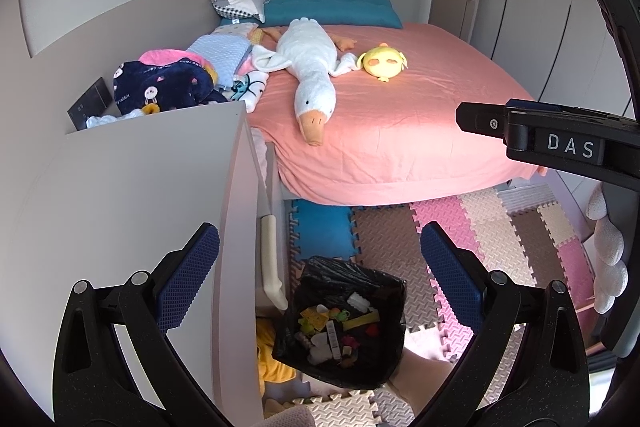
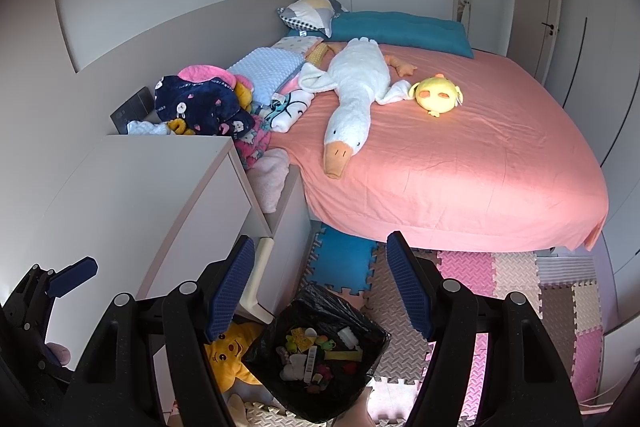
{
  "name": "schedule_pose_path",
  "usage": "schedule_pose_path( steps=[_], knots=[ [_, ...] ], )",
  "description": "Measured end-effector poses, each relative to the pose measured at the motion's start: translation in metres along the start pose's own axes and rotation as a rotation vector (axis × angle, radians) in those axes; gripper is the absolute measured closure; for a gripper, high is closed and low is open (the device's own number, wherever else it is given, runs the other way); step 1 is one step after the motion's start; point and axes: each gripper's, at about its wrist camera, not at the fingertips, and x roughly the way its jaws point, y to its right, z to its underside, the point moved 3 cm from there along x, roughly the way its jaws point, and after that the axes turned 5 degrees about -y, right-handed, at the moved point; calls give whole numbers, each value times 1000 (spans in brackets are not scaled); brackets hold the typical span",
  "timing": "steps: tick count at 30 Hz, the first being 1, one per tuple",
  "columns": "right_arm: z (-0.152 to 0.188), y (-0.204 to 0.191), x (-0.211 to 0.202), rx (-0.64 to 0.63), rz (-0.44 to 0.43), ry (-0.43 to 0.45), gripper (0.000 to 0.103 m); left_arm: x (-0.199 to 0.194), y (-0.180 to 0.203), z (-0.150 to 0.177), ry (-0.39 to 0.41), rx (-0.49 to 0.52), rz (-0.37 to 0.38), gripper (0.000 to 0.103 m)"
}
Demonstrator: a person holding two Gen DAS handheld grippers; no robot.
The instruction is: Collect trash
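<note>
A bin lined with a black bag (image 1: 332, 271) (image 2: 320, 303) stands on the floor mats below both grippers. Several small bits of trash (image 1: 332, 331) (image 2: 310, 359), wrappers and coloured scraps, lie inside it. My left gripper (image 1: 320, 275) hangs above the bin, open, with nothing between its blue pads. My right gripper (image 2: 320, 289) also hovers over the bin, open and empty. The right gripper's housing (image 1: 568, 147) shows at the right edge of the left wrist view. One of the left gripper's fingers (image 2: 74, 277) shows at the far left of the right wrist view.
A white cabinet (image 1: 152, 187) (image 2: 152, 195) stands just left of the bin. Behind is a bed with a pink sheet (image 1: 400, 131) (image 2: 460, 167), bearing a goose plush (image 2: 352, 99), a yellow chick plush (image 2: 438, 95) and piled clothes (image 2: 204, 107). A yellow plush (image 2: 228, 355) lies on the foam mats (image 2: 500, 279).
</note>
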Motion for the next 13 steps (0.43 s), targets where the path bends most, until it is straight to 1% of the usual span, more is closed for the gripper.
schedule_pose_path(
  steps=[4, 8, 11, 13],
  knots=[
    [-1, 0, 0, 1, 2, 0, 34, 0, -2, 0, 8, -3, -16, 6],
    [0, -1, 0, 1, 2, 0, 34, 0, -7, -1, 9, -29, -28, 6],
    [0, -1, 0, 0, 1, 0, 34, 1, -9, -1, 1, -34, -13, 6],
    [0, -1, 0, 2, 1, -1, 34, 1, -9, 0, -2, -33, -18, 6]
  ],
)
